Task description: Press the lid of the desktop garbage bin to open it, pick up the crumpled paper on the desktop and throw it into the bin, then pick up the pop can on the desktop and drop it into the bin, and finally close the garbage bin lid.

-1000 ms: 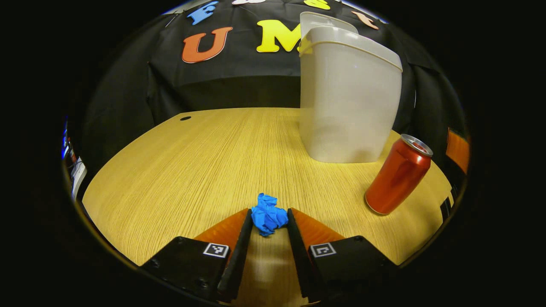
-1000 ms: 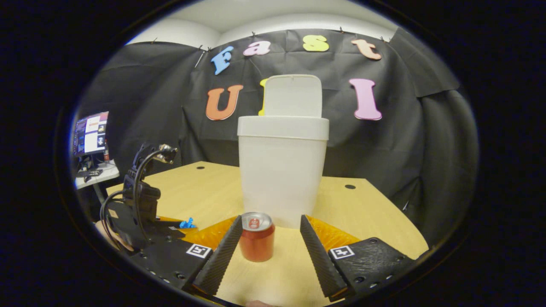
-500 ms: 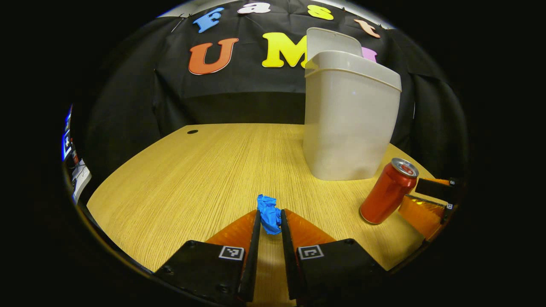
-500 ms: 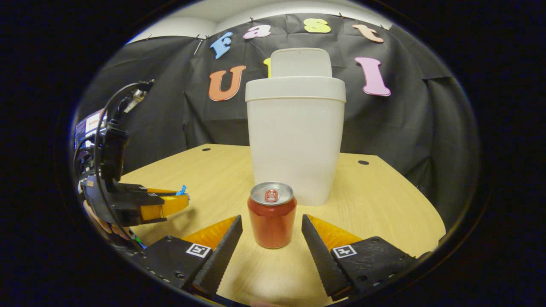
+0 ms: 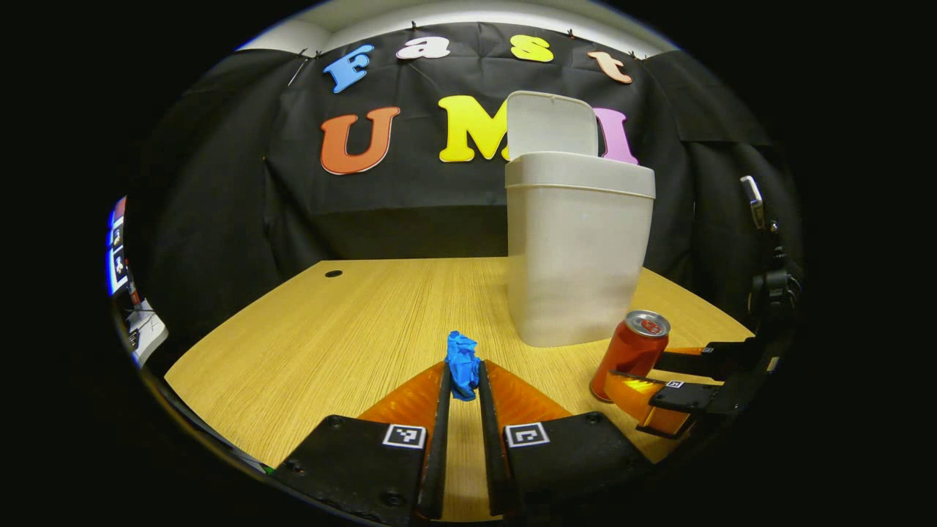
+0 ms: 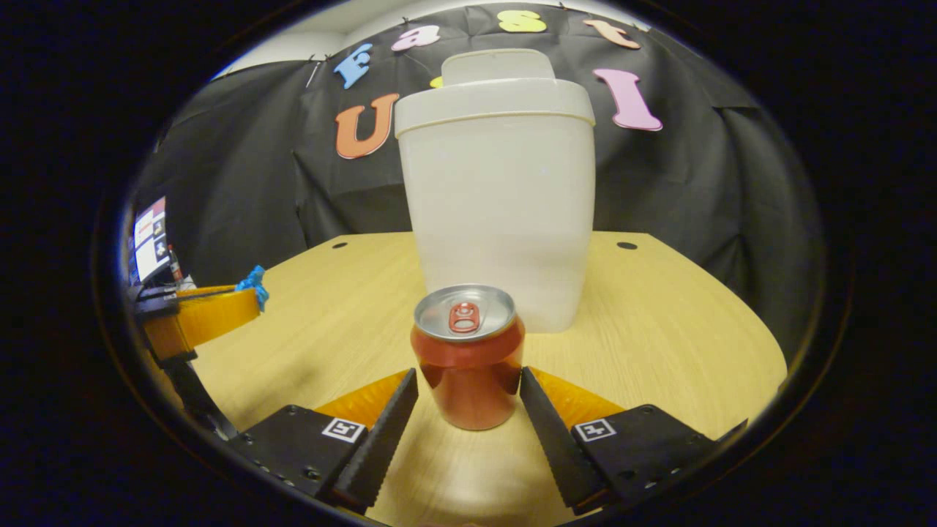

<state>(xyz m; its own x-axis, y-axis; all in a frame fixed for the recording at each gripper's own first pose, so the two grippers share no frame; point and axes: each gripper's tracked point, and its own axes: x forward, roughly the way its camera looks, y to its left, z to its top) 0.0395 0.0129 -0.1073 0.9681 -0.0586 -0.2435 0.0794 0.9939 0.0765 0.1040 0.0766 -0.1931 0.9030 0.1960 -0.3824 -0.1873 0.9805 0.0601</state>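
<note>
My left gripper (image 5: 463, 369) is shut on the blue crumpled paper (image 5: 462, 362) and holds it just above the wooden table (image 5: 322, 329). The white bin (image 5: 578, 256) stands ahead to the right, its lid (image 5: 550, 124) tipped up. In the right gripper view, the red pop can (image 6: 468, 359) stands upright between the fingers of my right gripper (image 6: 468, 377), which is open; the fingers flank the can closely. Right behind the can is the bin (image 6: 498, 212). At the left edge of that view, the left gripper (image 6: 245, 296) holds the paper (image 6: 255, 278) in the air.
The can (image 5: 631, 351) and the right gripper (image 5: 648, 369) sit at the bin's right front in the left gripper view. A monitor (image 6: 150, 241) stands off the table's left side. The tabletop has small cable holes (image 5: 333, 274) near its far edge.
My left gripper shut on the paper and lifted it off the table. My right gripper moved forward until the can stood between its fingers.
</note>
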